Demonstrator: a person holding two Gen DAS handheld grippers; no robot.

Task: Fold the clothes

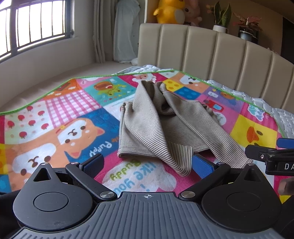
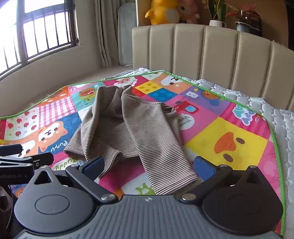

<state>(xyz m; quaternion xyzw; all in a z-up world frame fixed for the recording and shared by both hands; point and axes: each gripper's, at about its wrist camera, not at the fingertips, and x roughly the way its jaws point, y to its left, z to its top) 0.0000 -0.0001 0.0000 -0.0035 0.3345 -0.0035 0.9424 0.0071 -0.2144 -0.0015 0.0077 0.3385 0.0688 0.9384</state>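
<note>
A brown striped garment (image 1: 165, 121) lies crumpled on a colourful cartoon mat (image 1: 55, 128); it also shows in the right wrist view (image 2: 128, 125). My left gripper (image 1: 147, 165) is open and empty, just short of the garment's near hem. My right gripper (image 2: 148, 165) is open, and a striped sleeve end (image 2: 169, 176) lies between its fingers, untouched. The right gripper shows at the right edge of the left wrist view (image 1: 272, 156). The left gripper shows at the left edge of the right wrist view (image 2: 23, 161).
The mat (image 2: 229, 139) covers a white quilted mattress (image 2: 279, 125). A beige padded headboard (image 1: 211, 55) stands behind. A barred window (image 1: 27, 27) and ledge are at left. Plush toys (image 1: 170, 11) and potted plants (image 1: 220, 16) sit beyond the headboard.
</note>
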